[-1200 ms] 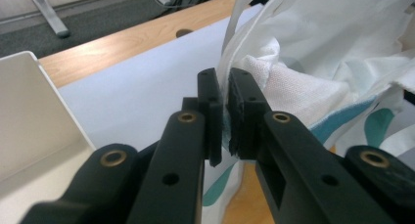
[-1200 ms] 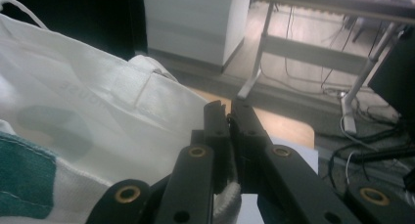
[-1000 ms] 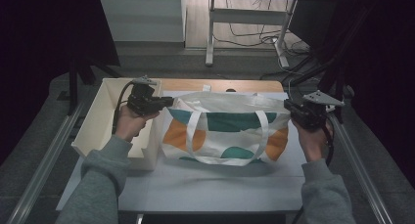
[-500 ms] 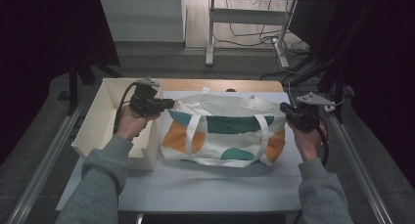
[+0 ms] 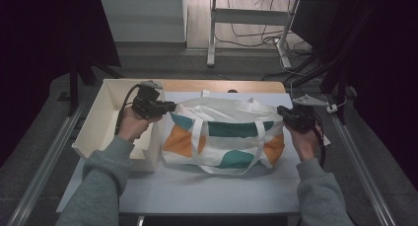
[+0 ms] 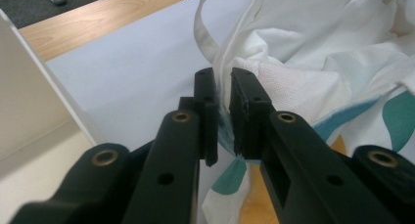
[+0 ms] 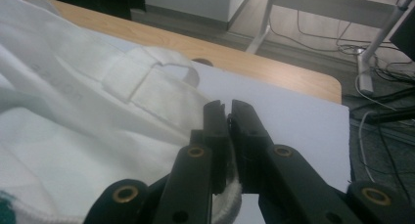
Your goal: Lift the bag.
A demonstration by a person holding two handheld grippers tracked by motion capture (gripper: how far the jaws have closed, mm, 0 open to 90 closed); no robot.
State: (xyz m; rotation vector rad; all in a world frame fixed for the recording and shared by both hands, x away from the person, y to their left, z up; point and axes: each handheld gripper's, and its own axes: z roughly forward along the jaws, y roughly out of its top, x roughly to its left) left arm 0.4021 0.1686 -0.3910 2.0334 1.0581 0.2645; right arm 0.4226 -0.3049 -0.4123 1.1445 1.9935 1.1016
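Fabric sits between both of your tools at this moment. Your left gripper [image 5: 170, 106] has its black jaws at the left end of the white canvas tote bag with orange and teal patches [image 5: 224, 137], and in the left gripper view [image 6: 222, 94] a thin fold of the bag's white rim runs down the narrow gap between the two pads. Those jaws have just been opening a little; the cloth stands in the slot, and the pads look eased off it rather than pressing it flat.

Your right gripper [image 5: 282, 111] meets the bag's right end. In the right gripper view [image 7: 226, 111] the jaws stand almost together, with the stitched white hem of the bag caught low between them; they too have just been opening slightly, yet the hem still looks nipped near the base of the pads.

The tote lies stretched sideways between your two hands on the pale blue-grey mat [image 5: 207, 191] that covers the wooden table [image 5: 222, 85]. Its mouth faces away from you, and one white strap loops down over the near face. Just beside the bag's left end stands the shallow cream rectangular tray [image 5: 93, 132], under your left hand [image 5: 132, 126]. Your right hand [image 5: 304, 137] rests by the mat's right edge.
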